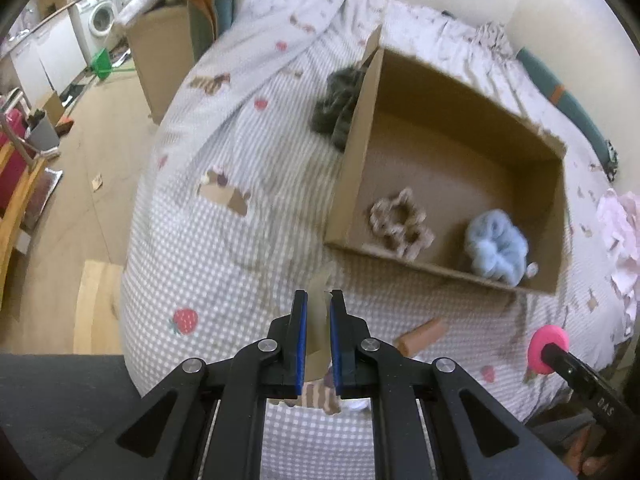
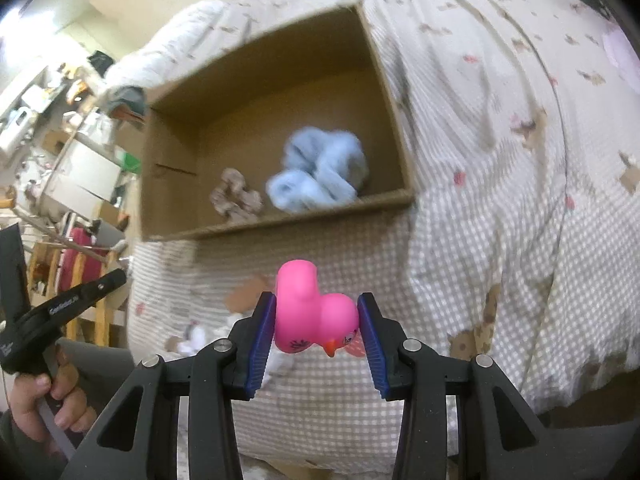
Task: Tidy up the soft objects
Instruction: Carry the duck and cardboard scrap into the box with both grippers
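A pink rubber duck (image 2: 316, 312) sits pinched between the blue pads of the right gripper (image 2: 318, 322), its orange beak pointing down toward the camera, held above the checked bedspread (image 2: 500, 220) in front of an open cardboard box (image 2: 280, 222). In the left wrist view the duck shows only as a pink disc at the tip of the right gripper (image 1: 549, 350), near the box's front corner. Inside the box, close to its front wall, lie a light blue fluffy scrunchie (image 2: 320, 172) and, just beside it, a smaller beige patterned scrunchie (image 2: 236, 196). The left gripper (image 1: 319, 332) is clenched, its jaws nearly together on a thin pale strip (image 1: 318, 320) of beige material that stands up between the pads; what it is cannot be told. Against the box's far outer wall rests a dark grey fuzzy scrunchie (image 1: 336, 104) on the bedspread. An orange-brown cylinder (image 1: 420, 336) lies on the cover below the box's front wall. A person's hand (image 2: 48, 404) grips the left gripper's handle at the edge of the right wrist view. Beyond the bed, a washing machine (image 1: 98, 16) stands by the wall.
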The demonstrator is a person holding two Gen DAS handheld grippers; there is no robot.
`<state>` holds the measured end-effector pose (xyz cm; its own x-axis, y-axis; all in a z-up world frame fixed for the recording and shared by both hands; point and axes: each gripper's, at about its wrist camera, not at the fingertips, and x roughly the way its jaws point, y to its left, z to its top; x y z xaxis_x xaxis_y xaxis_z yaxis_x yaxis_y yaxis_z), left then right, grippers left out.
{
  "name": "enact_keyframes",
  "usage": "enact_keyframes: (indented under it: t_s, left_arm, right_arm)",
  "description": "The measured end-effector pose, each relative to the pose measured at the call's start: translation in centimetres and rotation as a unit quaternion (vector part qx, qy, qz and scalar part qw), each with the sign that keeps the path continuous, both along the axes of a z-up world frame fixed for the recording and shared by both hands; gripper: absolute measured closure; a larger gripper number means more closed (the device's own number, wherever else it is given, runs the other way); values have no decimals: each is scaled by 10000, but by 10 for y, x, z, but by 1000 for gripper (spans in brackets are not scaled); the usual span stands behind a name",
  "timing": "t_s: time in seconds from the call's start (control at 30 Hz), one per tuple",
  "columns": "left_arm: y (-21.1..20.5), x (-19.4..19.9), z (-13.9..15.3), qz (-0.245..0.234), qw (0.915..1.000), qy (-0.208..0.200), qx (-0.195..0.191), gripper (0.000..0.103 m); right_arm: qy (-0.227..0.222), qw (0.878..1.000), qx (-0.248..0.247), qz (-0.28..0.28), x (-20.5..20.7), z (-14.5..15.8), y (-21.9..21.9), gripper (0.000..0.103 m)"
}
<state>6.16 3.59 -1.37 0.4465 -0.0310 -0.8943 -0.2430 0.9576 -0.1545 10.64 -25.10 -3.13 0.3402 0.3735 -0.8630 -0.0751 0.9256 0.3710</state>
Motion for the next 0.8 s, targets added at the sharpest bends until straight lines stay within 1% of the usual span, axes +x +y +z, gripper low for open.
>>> enact_keyframes:
  t_s: [0.1,0.33,0.4,0.53,0.6,0.73,0.8]
  left_arm:
    - [-2,6,18,-64,9999,-140,-68,94]
    - [-14,32,61,-390,9976,-564,-59,94]
    - [-18,38,69,-453,9969,-646,-25,94]
    - [-25,49,84,-518,9935,-1003,136,94]
    - [-30,57,87,-592,9914,-1130,293,94]
    - [-34,74,75,-693,9920,-1033,194,94]
    - [-37,80,67,-766,9919,-991,209,94]
  right_arm:
    - [-226,9994,257,47,4,20,-1,59]
    - [-755,9959,493,98,27,65,-2,59]
    - [-893,9940,625,117,35,75,-4,59]
    - [-1110,9910,726,205,54,88,5,59]
    - [-1163,9901,745,265,61,88,11,59]
    - [-1199,9893,684,465,78,79,28,59]
    - [-1179,9894,674,506,81,71,34,59]
